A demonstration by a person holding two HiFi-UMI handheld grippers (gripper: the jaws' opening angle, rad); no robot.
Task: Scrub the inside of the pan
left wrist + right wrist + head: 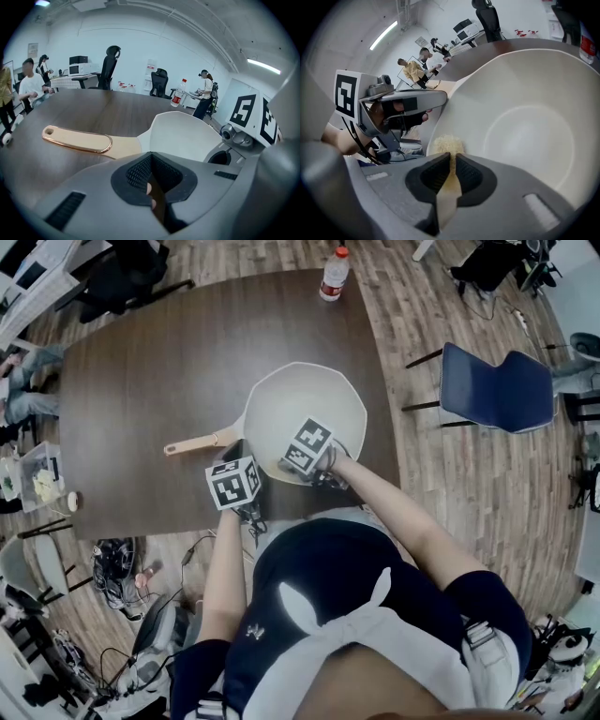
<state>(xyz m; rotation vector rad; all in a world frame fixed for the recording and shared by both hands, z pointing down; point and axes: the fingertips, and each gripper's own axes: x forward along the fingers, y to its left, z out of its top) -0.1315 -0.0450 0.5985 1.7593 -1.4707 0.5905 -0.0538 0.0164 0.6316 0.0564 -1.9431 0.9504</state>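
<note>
So there's one pan [309, 409] here, sitting on the dark wood bench [159, 381] toward the near edge. Its long axis runs pretty much side to side. The single handle [197, 442] sticks out to the person's left and angles a touch back toward them, with the bowl on the right.

Looks-wise, the inside is plain creamy white, and from the head view the rim is faceted rather than round. The handle is beige with a coppery edge and a small hole at the tip.

Two claws are in play. The right claw [451, 159] is clenched on the one scrubber [446, 144], a flat yellowish strip with a fuzzy end. That end pokes out and presses the inner wall just below the near rim. The left claw [149, 159] is right by where the handle meets the bowl. It's pinched together, and I can't make out anything between the pads.

There's also one bottle [334, 274] at the far edge and one blue chair [497, 388] off to the right.
</note>
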